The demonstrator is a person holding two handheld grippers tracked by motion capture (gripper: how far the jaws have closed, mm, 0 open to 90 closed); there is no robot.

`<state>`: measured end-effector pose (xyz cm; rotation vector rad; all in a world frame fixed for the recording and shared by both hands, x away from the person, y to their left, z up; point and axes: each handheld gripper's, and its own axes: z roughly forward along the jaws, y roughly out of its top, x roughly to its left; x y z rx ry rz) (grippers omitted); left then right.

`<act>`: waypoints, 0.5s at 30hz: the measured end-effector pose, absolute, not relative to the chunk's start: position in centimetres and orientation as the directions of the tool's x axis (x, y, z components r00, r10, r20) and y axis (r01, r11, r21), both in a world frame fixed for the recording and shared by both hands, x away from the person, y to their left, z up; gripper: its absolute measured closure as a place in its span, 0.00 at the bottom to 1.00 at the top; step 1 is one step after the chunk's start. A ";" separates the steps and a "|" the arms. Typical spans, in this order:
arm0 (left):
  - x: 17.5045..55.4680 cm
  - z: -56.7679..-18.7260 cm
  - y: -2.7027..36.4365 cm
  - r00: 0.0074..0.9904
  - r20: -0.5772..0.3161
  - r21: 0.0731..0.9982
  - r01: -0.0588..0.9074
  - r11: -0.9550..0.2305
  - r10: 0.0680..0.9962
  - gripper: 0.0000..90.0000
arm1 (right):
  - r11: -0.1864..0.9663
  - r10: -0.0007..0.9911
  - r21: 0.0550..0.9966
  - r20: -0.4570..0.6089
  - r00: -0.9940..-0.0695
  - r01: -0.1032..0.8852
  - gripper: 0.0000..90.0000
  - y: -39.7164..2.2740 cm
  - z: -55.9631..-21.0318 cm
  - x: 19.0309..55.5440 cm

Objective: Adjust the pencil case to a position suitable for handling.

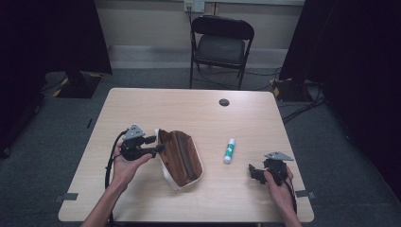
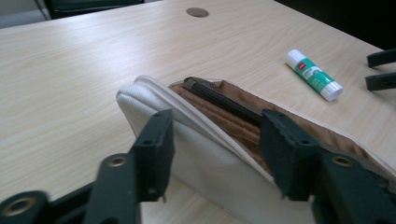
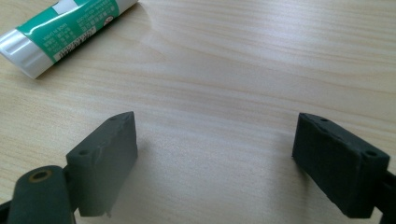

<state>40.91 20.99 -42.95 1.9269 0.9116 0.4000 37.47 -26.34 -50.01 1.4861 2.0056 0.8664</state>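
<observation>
A white pouch with a brown lining lies open at the table's middle. A long black item rests inside it. My left gripper is at the pouch's left end. In the left gripper view it straddles the white wall, one jaw outside and one inside on the lining, and the cloth fills the gap between the pads. A green and white glue stick lies to the pouch's right. My right gripper rests open near the front right, with bare wood between its jaws.
The wooden table has a round cable hole near its far edge. A black folding chair stands behind the table. Cables trail on the floor at the right. The right gripper's jaw tips show past the glue stick.
</observation>
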 end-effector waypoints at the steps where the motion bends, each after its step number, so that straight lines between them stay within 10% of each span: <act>1: 41.2 -43.0 21.0 0.676 -0.097 0.859 0.428 -0.282 0.730 0.55 | 0.204 0.959 0.737 -0.017 -0.284 0.645 0.15 -26.3 -50.0 37.5; 15: 39.6 -41.5 21.7 0.671 -0.148 0.856 0.454 -0.246 0.726 0.50 | 0.204 0.959 0.737 -0.017 -0.284 0.645 0.15 -26.3 -50.0 37.5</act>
